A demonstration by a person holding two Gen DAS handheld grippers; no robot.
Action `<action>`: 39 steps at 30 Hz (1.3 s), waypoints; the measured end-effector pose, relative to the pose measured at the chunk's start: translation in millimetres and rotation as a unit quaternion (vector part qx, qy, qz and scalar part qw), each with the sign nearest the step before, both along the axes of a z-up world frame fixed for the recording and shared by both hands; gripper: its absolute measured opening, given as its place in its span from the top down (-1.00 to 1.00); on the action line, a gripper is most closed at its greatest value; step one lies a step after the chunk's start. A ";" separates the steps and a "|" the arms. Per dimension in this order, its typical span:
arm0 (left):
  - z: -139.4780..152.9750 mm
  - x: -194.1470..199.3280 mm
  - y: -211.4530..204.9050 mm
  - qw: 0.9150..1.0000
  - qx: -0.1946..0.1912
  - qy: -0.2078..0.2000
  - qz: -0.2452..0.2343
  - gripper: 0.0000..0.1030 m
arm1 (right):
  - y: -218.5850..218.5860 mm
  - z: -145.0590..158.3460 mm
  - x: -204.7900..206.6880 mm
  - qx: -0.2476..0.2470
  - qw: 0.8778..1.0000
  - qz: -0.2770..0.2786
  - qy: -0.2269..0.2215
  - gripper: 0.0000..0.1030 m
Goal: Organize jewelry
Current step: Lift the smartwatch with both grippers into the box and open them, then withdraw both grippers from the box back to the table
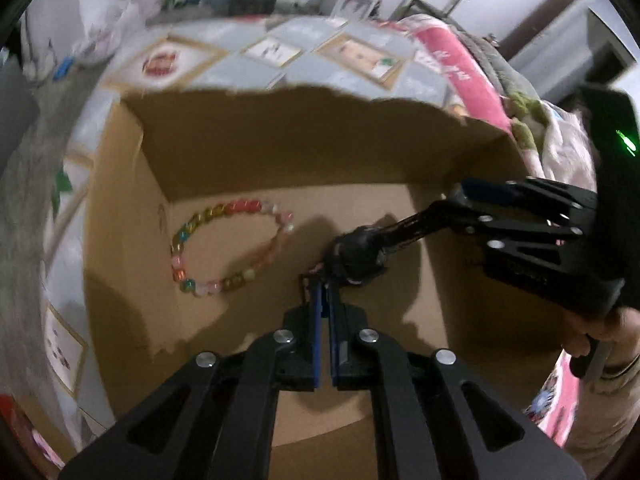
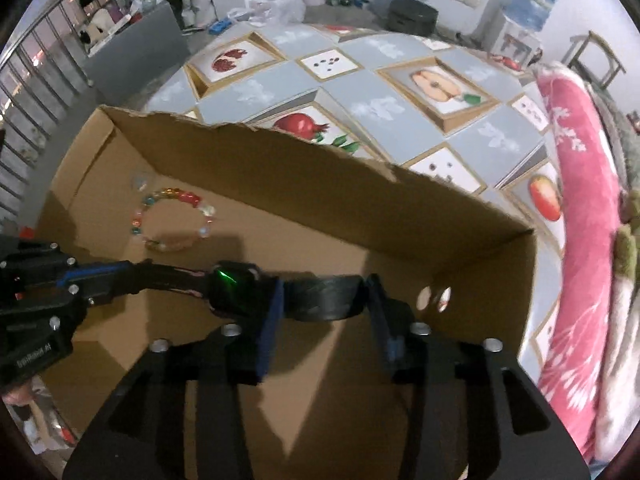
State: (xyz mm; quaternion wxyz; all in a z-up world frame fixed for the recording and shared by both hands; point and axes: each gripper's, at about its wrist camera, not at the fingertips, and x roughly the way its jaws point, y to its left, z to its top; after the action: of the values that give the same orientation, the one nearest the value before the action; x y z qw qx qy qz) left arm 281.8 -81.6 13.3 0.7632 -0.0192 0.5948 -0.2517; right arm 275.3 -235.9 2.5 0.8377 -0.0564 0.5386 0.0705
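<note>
A black watch with a green light on its body hangs over the floor of an open cardboard box. My left gripper is shut on one end of its strap. The other strap half curves between the fingers of my right gripper, whose jaws stand apart around it. A bracelet of coloured beads lies flat on the box floor near the far left corner, apart from both grippers.
The box stands on a tablecloth printed with framed fruit pictures. A pink patterned blanket lies along the right side. A hand holds the right gripper. The box walls rise high around the grippers.
</note>
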 end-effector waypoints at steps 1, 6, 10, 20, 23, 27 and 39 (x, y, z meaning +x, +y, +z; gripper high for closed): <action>-1.1 1.7 2.8 1.000 -0.002 0.000 0.003 0.90 | -1.5 4.4 -2.0 -0.007 1.000 -0.001 -0.007 0.14; 4.0 -2.2 0.9 1.000 -0.015 -0.013 -0.002 0.53 | -16.5 20.6 -7.0 0.004 1.000 -0.012 -0.028 0.09; 12.7 -8.5 3.0 0.999 -0.024 -0.028 -0.002 0.30 | -25.2 35.8 -18.5 0.010 0.999 -0.022 -0.046 0.09; 78.8 -52.1 43.8 0.988 -0.063 -0.141 0.014 -0.15 | -63.2 94.4 -89.2 0.134 0.981 -0.058 -0.128 -0.10; 98.9 -84.3 72.5 0.977 -0.079 -0.196 0.020 -0.33 | -71.3 105.9 -131.4 0.176 0.969 -0.061 -0.161 -0.20; 108.4 -128.6 107.4 0.967 -0.095 -0.234 0.024 -0.57 | -75.0 104.9 -201.5 0.212 0.953 -0.060 -0.206 -0.33; -26.6 -200.8 94.4 0.989 0.050 -0.142 0.010 -0.79 | 22.1 -33.0 -253.9 0.107 0.989 -0.069 -0.071 -0.50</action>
State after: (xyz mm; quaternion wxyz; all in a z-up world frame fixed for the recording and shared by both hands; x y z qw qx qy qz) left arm 81.0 12.8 -13.3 0.8424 0.0484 0.4921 -0.2142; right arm 21.3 -213.8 -30.5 0.8777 0.0661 0.4700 0.0654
